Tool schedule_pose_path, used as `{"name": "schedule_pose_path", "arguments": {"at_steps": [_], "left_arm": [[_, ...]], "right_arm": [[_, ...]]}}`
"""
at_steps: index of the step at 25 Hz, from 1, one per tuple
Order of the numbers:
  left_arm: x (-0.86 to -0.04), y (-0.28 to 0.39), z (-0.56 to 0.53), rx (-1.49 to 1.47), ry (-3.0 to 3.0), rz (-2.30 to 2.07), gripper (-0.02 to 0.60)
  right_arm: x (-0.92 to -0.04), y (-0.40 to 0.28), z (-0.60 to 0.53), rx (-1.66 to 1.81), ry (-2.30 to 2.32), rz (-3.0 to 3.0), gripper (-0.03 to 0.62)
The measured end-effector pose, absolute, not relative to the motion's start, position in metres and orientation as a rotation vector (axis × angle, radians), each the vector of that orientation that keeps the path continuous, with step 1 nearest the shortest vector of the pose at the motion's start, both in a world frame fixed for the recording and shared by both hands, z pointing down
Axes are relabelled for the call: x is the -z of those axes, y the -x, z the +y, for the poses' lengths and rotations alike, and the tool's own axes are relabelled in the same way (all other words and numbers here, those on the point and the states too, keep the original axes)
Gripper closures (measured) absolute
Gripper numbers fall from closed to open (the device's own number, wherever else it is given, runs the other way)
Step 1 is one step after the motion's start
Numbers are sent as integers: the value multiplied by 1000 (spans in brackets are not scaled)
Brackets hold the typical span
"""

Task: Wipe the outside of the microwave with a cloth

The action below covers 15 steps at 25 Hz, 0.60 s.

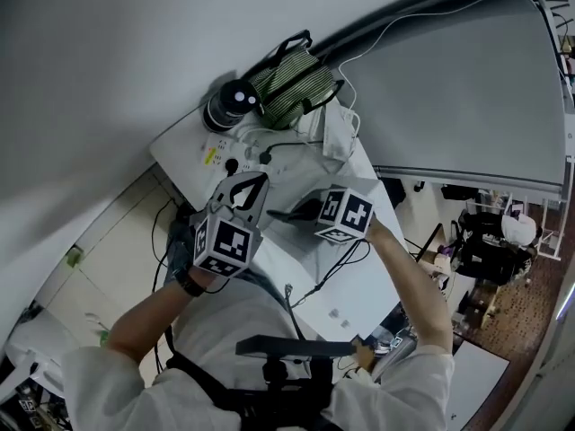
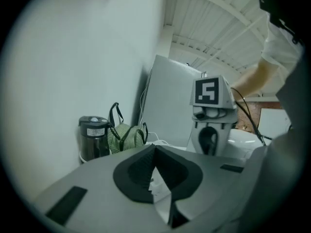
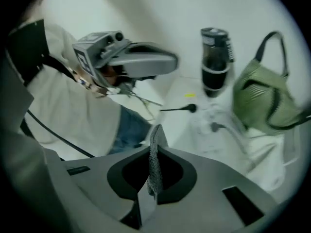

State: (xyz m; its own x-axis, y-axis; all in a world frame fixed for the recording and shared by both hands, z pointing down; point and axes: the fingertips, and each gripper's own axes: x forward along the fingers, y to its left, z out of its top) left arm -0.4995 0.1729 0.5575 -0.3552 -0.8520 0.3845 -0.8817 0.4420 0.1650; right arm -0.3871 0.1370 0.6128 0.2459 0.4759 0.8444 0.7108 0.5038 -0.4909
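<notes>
Both grippers hang over a white tabletop [image 1: 355, 281]. My left gripper [image 1: 259, 181] points away from me, its jaws shut with nothing between them [image 2: 155, 149]. My right gripper [image 1: 289, 214] lies just to its right and points left toward it. Its jaws [image 3: 155, 130] are pressed together and empty too. Each gripper shows in the other's view: the right gripper [image 2: 210, 115] and the left gripper [image 3: 131, 62]. I cannot make out a microwave or a wiping cloth in any view.
At the table's far end stand a black thermos [image 1: 229, 104] [image 3: 215, 62] and a green striped bag [image 1: 292, 83] [image 2: 127, 136]. Cables and a black plug [image 3: 187, 108] lie on the top. A grey panel [image 1: 458, 88] rises at the right.
</notes>
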Motion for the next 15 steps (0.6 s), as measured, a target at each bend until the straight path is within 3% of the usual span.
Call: {"name": "schedule_pose_path", "arguments": {"at_steps": [2, 4, 9, 15], "left_arm": [[-557, 503, 176, -149, -1459, -2323, 557], [-557, 504, 180, -145, -1447, -2332, 557], [-565, 498, 183, -103, -1423, -2298, 557], [-571, 487, 181, -55, -1416, -2263, 557]], "right_arm": [[-604, 361, 190, -47, 1258, -1303, 566], [-616, 350, 209, -82, 1278, -1264, 566], [-673, 370, 147, 497, 1106, -1174, 566], [-691, 407, 59, 702, 918, -1123, 566]]}}
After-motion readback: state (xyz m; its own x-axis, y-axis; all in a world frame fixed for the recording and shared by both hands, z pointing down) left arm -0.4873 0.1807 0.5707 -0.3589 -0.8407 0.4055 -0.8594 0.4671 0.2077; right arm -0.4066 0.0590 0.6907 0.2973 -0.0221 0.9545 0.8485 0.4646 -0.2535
